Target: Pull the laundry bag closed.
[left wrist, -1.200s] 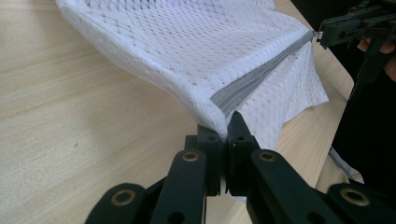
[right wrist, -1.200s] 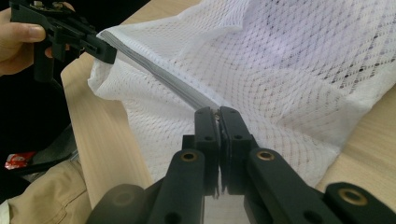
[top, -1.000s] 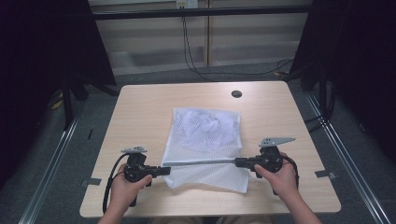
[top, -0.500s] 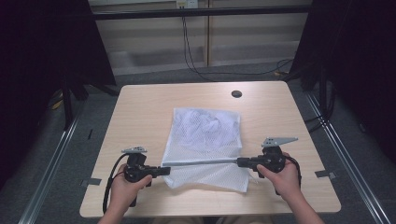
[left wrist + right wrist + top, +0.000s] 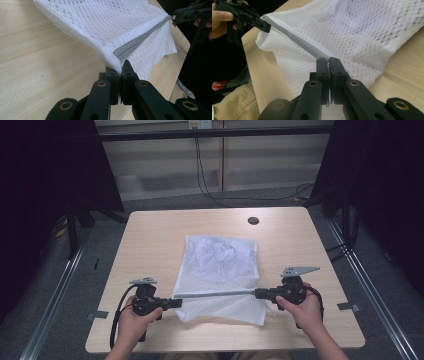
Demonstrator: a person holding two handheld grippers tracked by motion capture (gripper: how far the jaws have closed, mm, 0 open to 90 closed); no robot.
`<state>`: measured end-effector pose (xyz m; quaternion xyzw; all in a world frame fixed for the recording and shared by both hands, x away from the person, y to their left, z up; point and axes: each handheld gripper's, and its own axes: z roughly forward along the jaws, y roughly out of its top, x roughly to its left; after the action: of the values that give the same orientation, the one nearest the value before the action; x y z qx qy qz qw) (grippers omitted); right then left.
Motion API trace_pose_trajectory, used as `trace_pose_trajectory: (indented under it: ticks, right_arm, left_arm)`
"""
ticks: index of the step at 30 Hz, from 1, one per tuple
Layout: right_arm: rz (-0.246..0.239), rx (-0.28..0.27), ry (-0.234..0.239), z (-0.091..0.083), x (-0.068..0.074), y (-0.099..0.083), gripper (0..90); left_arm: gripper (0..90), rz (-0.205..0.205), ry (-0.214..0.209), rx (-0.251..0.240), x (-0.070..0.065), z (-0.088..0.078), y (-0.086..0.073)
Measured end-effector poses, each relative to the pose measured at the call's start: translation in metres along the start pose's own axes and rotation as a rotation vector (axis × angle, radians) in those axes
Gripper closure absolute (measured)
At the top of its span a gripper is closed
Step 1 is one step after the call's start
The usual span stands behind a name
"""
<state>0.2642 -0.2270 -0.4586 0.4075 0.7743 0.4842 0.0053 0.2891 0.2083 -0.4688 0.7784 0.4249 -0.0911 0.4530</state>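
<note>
Mesh bag (image 5: 220, 270) lies mid-table (image 5: 150, 240), near edge lifted. Left gripper (image 5: 175, 303) and right gripper (image 5: 257, 293) each clamp one end of its grey zipper (image 5: 215, 295), stretched taut between them. Far part rests flat.

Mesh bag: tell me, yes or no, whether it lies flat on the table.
No: the mesh bag has its zipper edge lifted taut between both grippers.
</note>
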Motion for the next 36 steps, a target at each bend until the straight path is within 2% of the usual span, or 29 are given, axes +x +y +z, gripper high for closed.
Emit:
trace_pose_trajectory:
  ticks: [36]
  right_arm:
    - [0.018, -0.013, -0.019, -0.012, -0.008, -0.01, 87.1]
  left_arm:
    - [87.4, 0.002, 0.005, 0.011, -0.001, 0.0, 0.0]
